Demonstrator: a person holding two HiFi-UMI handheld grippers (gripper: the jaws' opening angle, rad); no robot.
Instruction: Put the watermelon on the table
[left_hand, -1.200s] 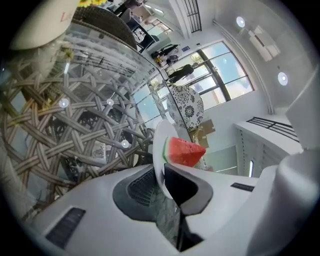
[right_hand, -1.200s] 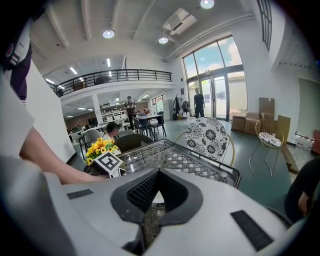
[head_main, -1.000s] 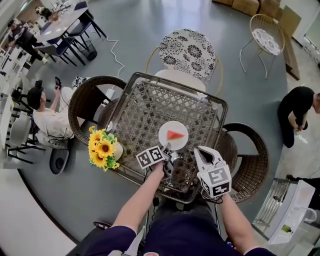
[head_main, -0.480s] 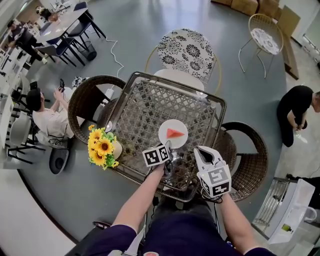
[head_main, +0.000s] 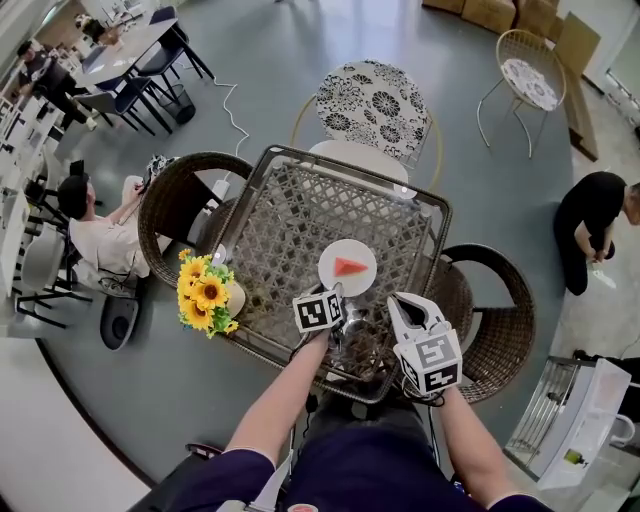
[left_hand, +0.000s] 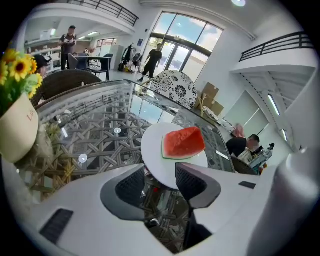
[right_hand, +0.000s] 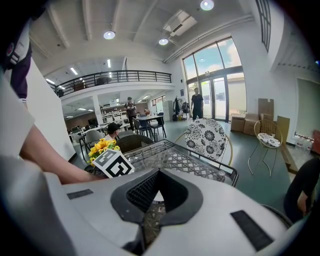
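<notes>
A red watermelon slice lies on a small white plate, which rests on the glass-topped wicker table. My left gripper sits at the plate's near edge. Its jaws are opening; the plate's rim shows in the gap between them and the pads stand clear of it. My right gripper hovers over the table's near right corner, a little right of the plate. Its pads meet at the tips and hold nothing.
A vase of sunflowers stands at the table's left edge. Wicker chairs flank the table and a floral chair is at its far side. A person sits at the left; another bends at the right.
The left gripper has rolled, its marker cube swinging to the right, while staying at the plate's near edge. The right gripper has kept still.
</notes>
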